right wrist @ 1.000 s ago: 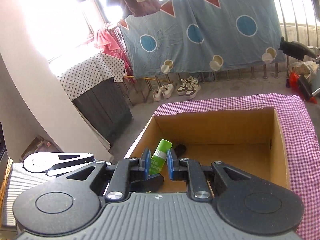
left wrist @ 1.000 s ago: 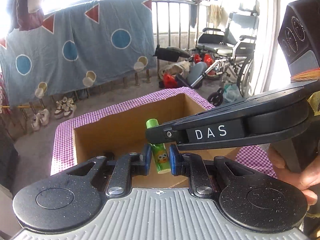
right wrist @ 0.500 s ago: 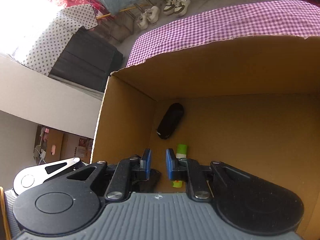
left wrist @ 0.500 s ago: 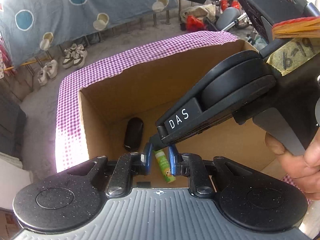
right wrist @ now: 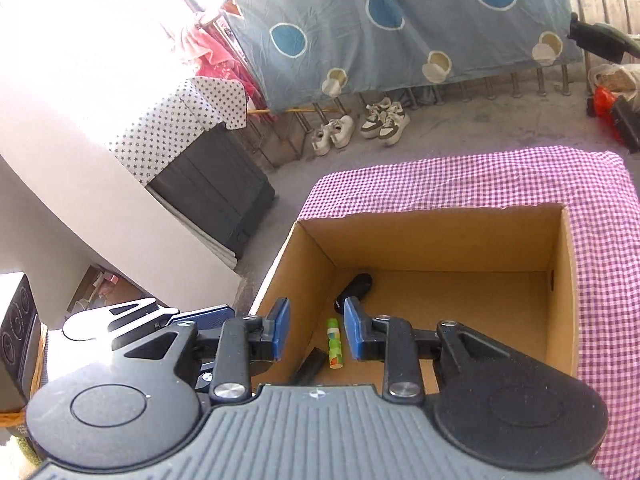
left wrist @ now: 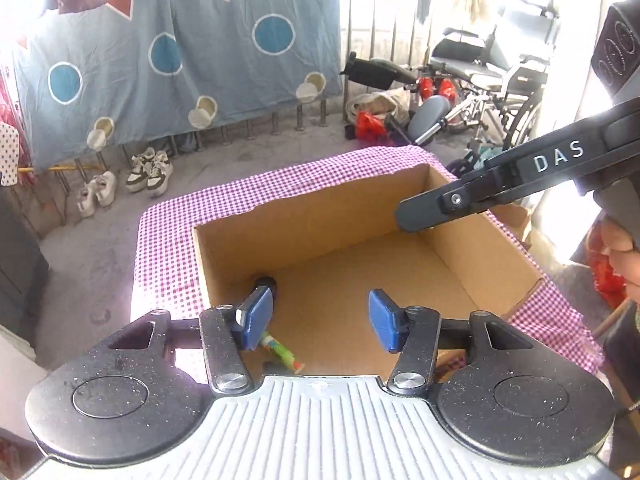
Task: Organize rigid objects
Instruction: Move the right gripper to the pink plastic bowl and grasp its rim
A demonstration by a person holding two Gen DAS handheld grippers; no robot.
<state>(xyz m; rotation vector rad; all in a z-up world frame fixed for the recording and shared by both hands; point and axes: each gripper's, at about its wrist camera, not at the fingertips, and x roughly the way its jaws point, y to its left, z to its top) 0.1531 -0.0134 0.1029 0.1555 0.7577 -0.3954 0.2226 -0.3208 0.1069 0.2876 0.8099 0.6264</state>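
Note:
A cardboard box [left wrist: 320, 204] stands open on a purple checked cloth [left wrist: 168, 248]. On its floor lie a green tube [left wrist: 280, 350], a black oval case [right wrist: 356, 286] and a flat black piece [right wrist: 310, 366]. My left gripper [left wrist: 320, 320] hovers over the box's near edge, its jaws opening with nothing between the blue pads. In the right wrist view the box [right wrist: 440, 240] and the tube [right wrist: 334, 344] sit below my right gripper [right wrist: 316, 330]. Its jaws are opening too, and the tube lies on the floor beneath them, untouched. The right gripper's tip [left wrist: 440, 212] reaches over the box's far right corner.
A person's hand [left wrist: 624, 248] holds the right gripper at the right edge. Beyond the table are shoes [left wrist: 148, 168] on the floor, a wheelchair [left wrist: 500, 80], a hung blue sheet [left wrist: 180, 52] on a railing and a dark cabinet [right wrist: 216, 184].
Both grippers were shut and dipped deep into the box half a second ago. Both have since pulled back up and their jaws have spread apart. The green tube stays on the box floor.

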